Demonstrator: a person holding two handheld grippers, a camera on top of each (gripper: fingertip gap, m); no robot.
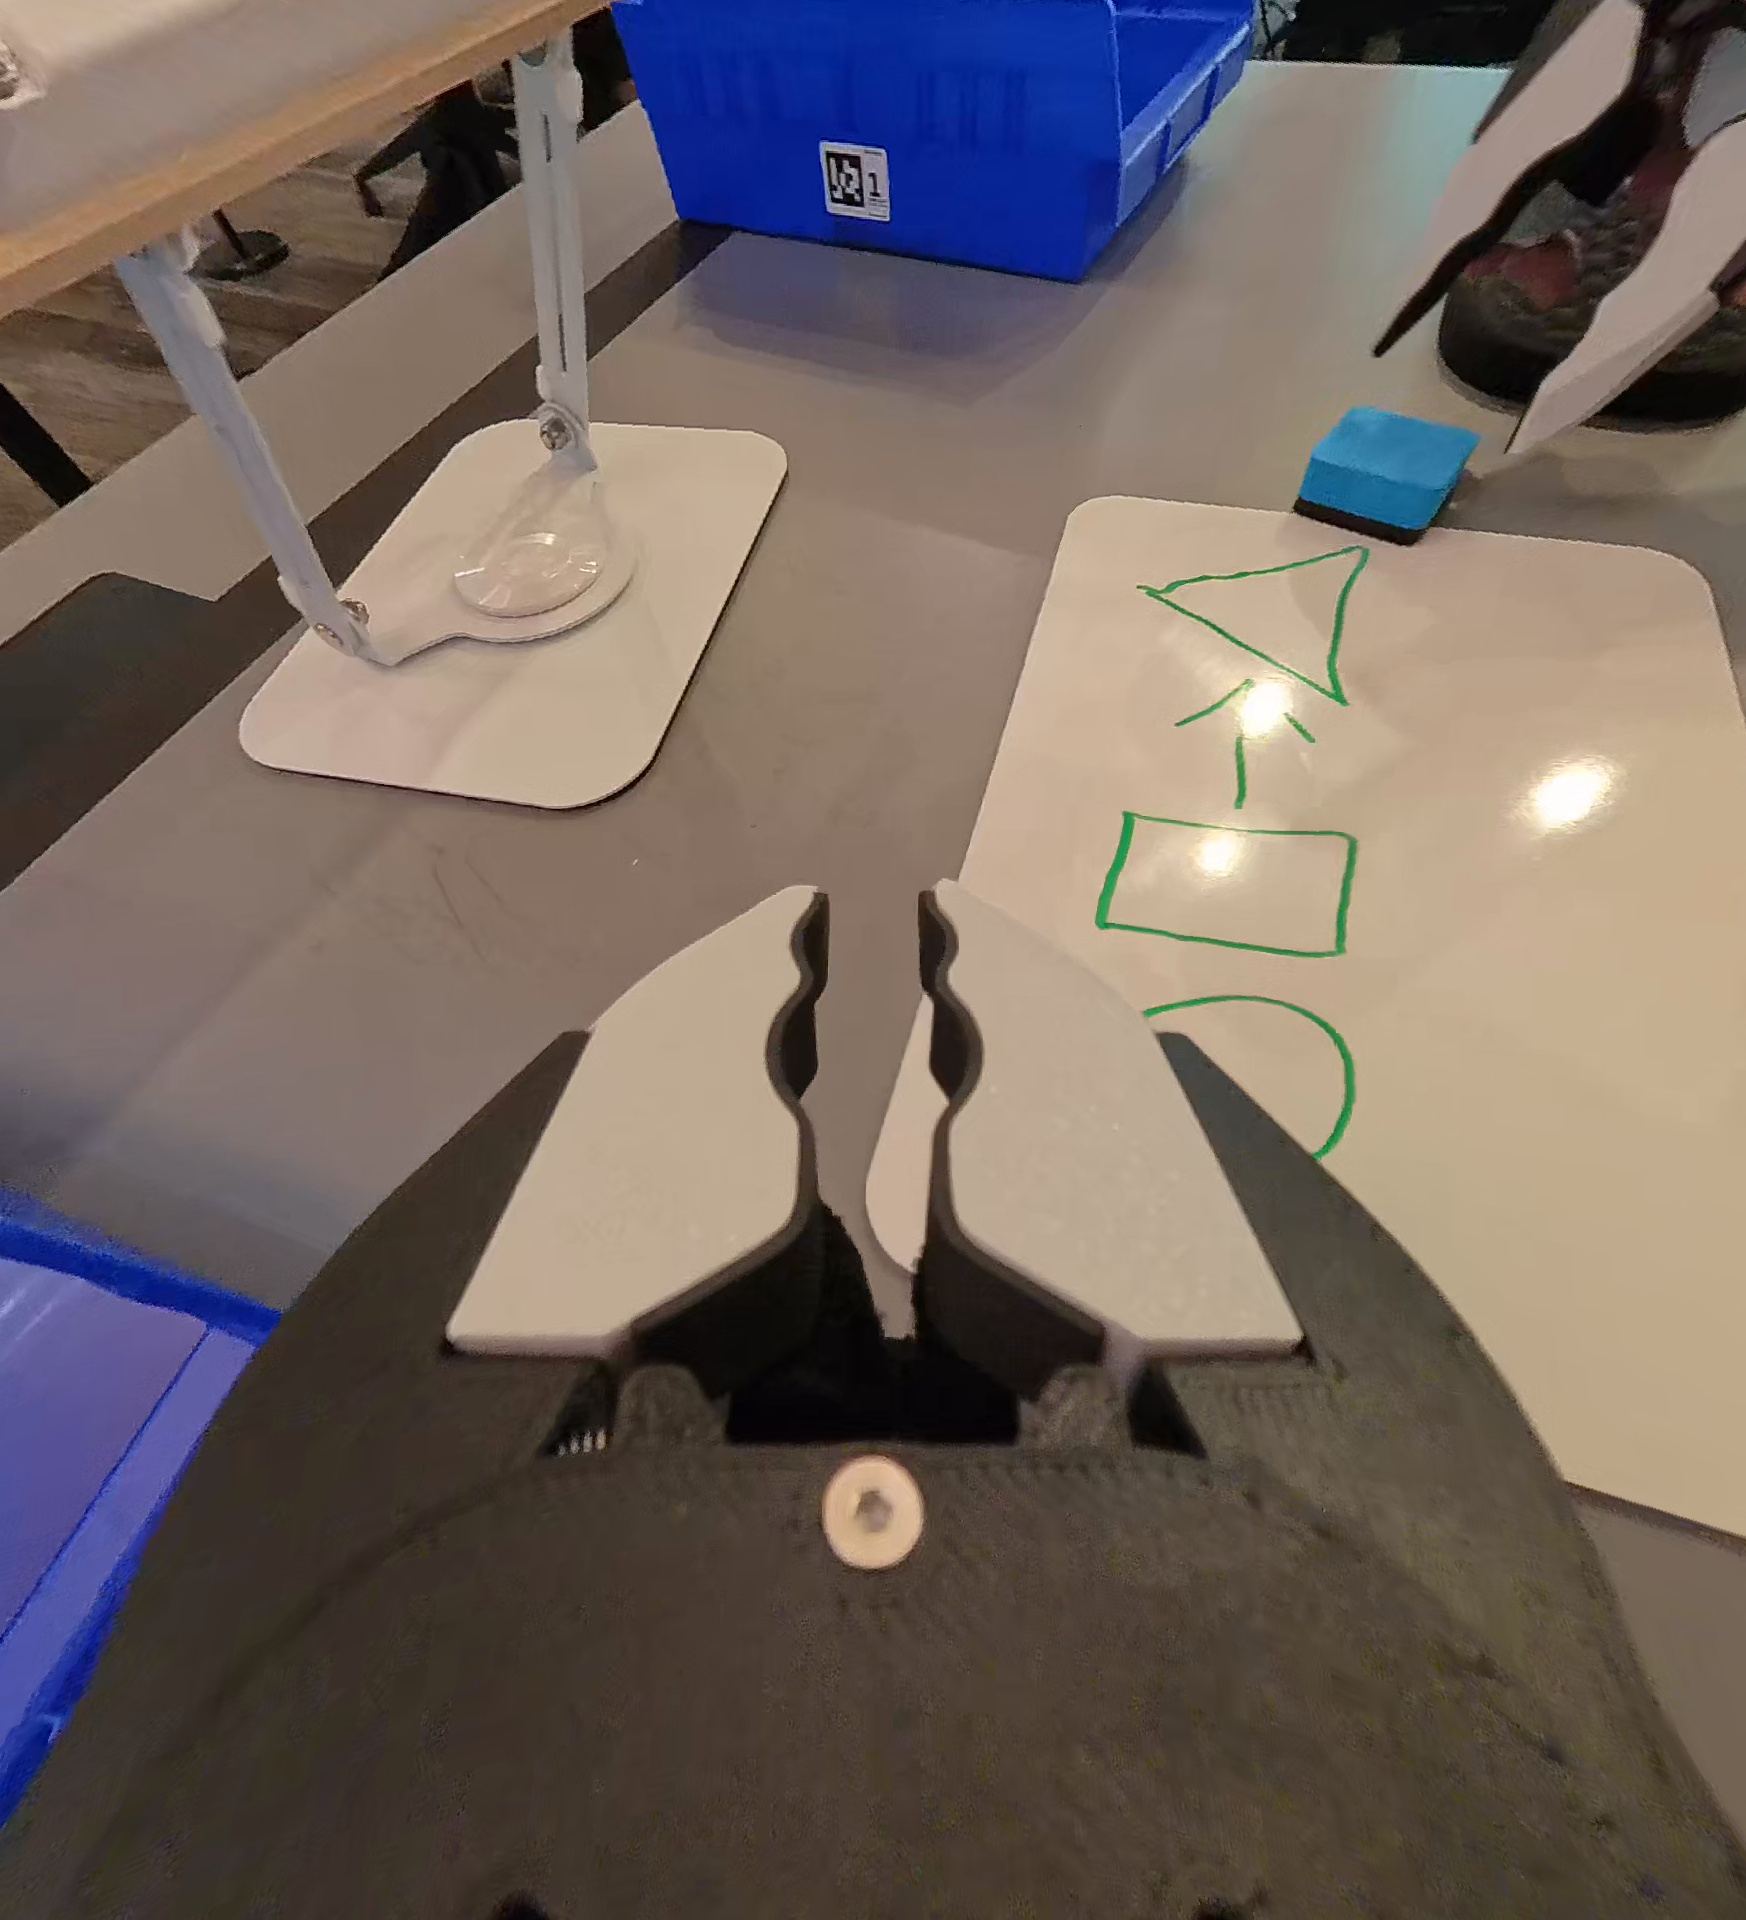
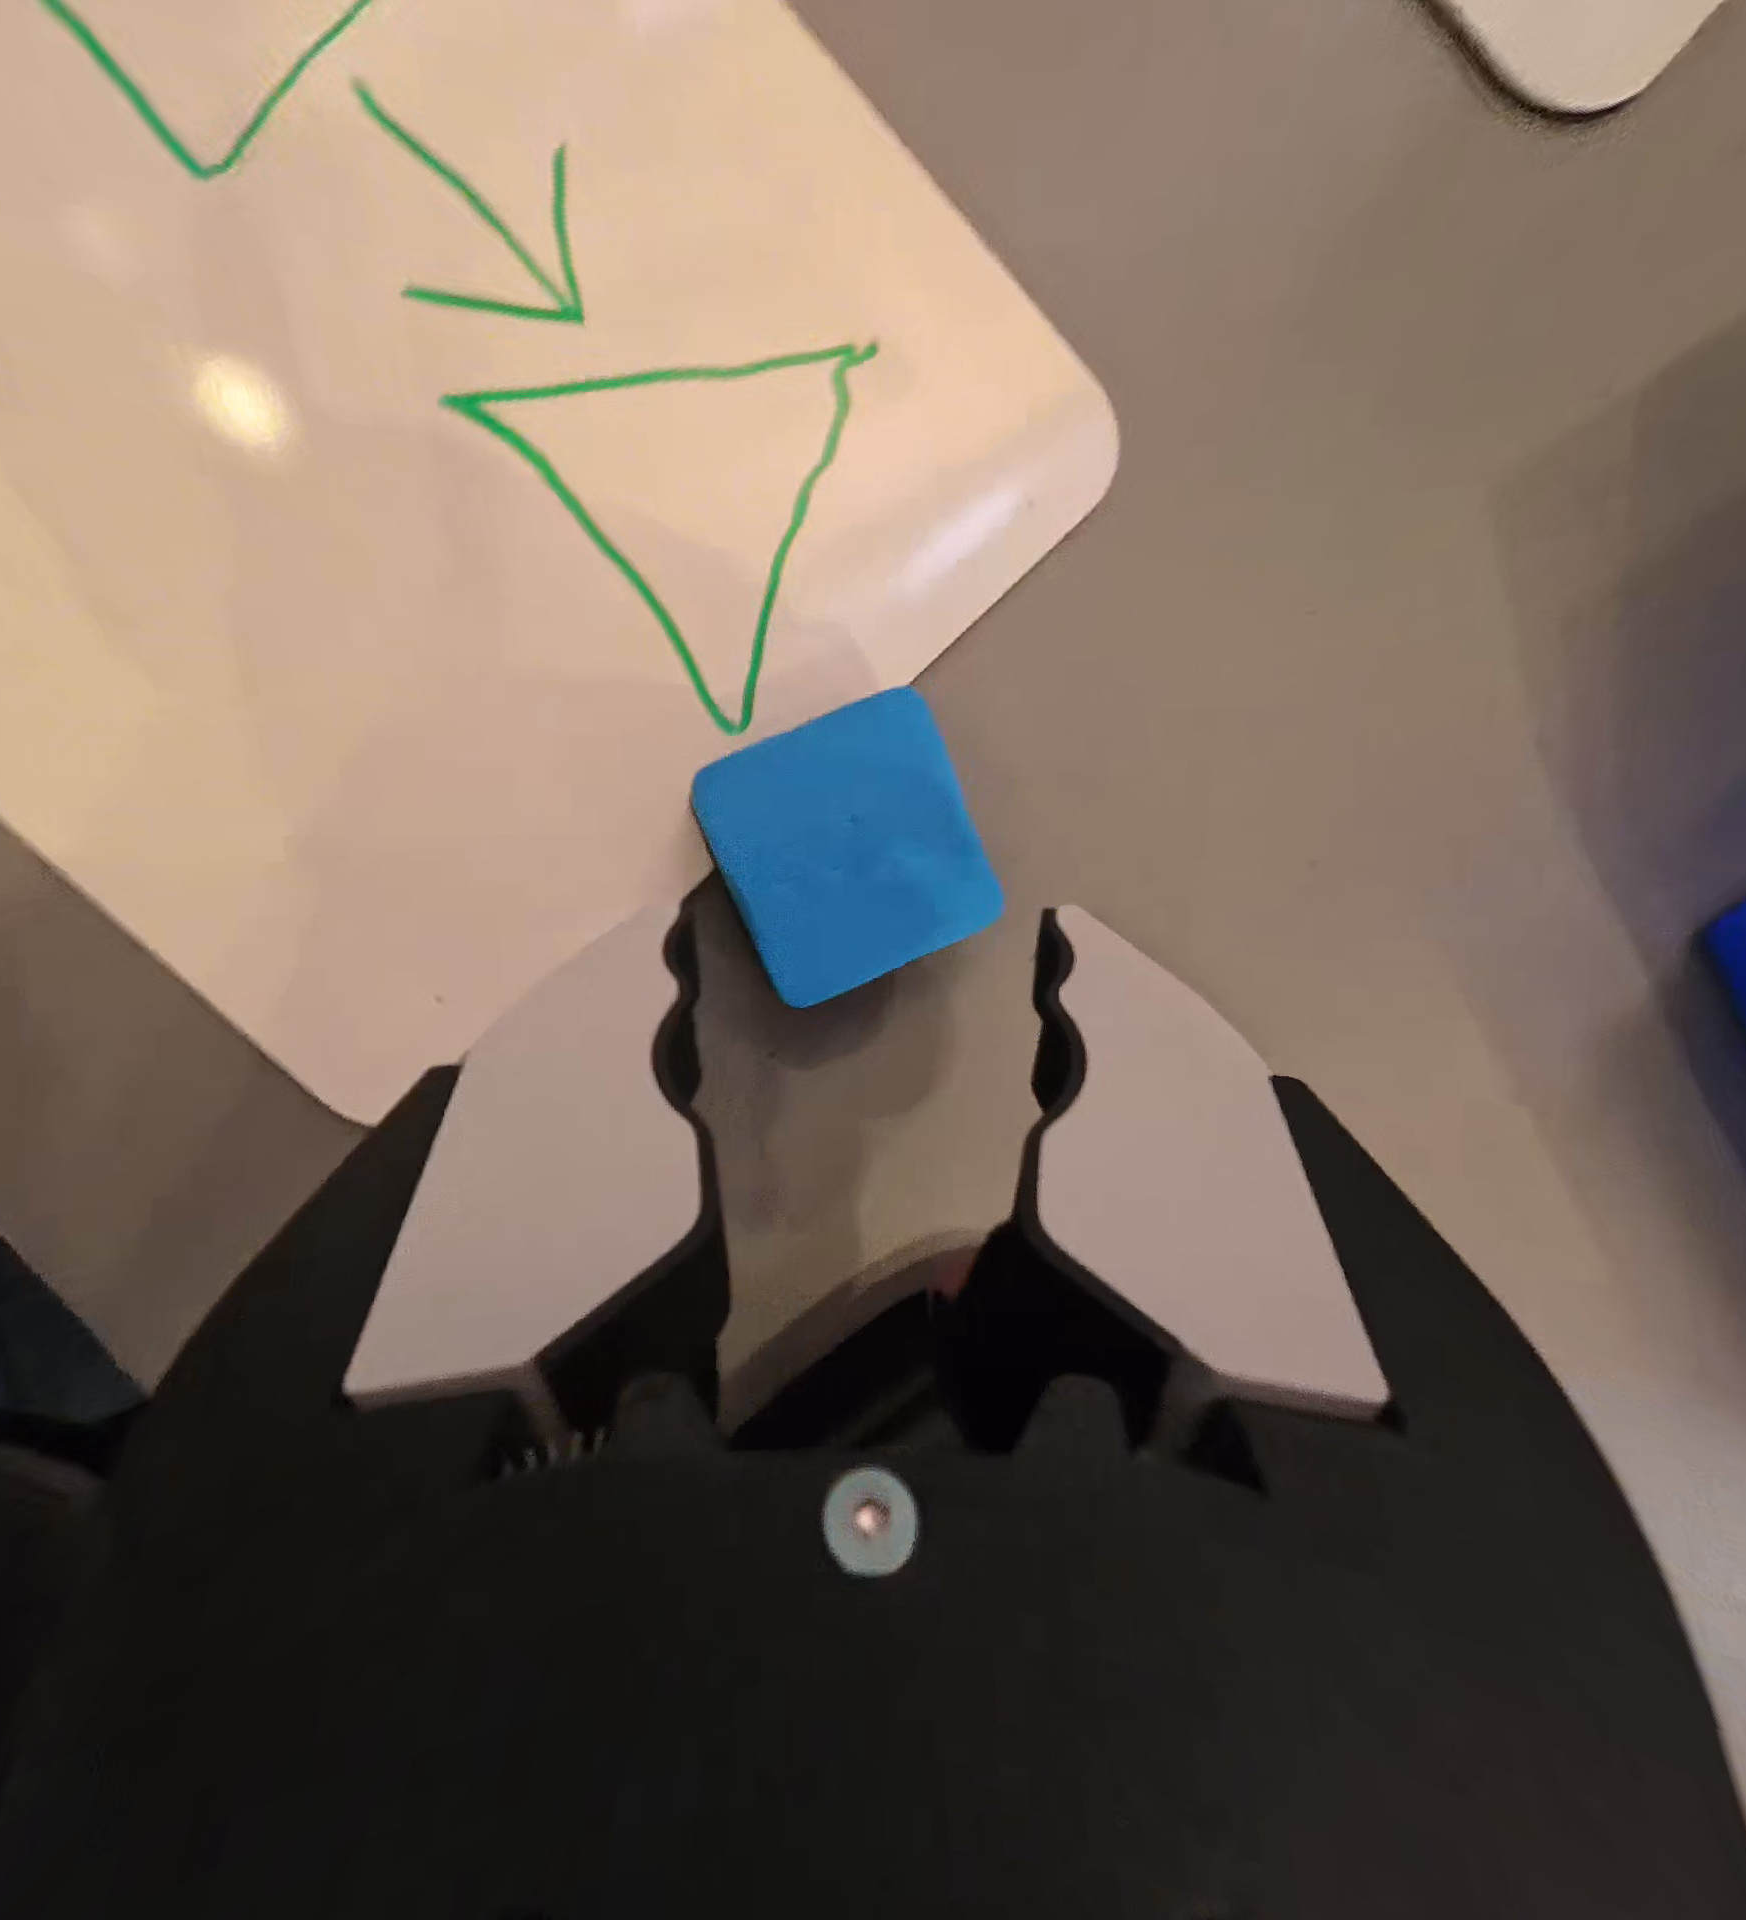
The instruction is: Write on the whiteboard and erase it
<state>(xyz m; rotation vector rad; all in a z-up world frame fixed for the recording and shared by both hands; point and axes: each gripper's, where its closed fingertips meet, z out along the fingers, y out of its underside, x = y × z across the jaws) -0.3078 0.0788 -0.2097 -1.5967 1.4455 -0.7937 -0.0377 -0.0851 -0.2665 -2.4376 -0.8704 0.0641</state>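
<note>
Eraser (image 2: 845, 844), blue with a dark felt underside, lay straddling the far edge of the whiteboard (image 1: 1534, 1039), just beyond the point of a green triangle (image 1: 1274, 613). The right gripper (image 2: 864, 935) hung over it with fingers spread wide and nothing held; the near corner of the eraser lay between the tips, but neither pad pressed on it, so the pickup looked not yet made. The fingers appeared set wide to take the block across its sides.

The board lay flat on the grey surface (image 1: 848, 675), carrying a rectangle (image 1: 1227, 883), an arrow and part of a rounded shape nearer than the triangle, all in green, so the writing seemed done and the erasing still ahead. The left gripper (image 1: 874, 914) hovered off the board's left edge, fingers parted by a narrow gap and empty, seemingly kept clear of the strokes. A white stand (image 1: 495, 644) and a blue bin (image 1: 931, 125) stood left of and beyond the board.
</note>
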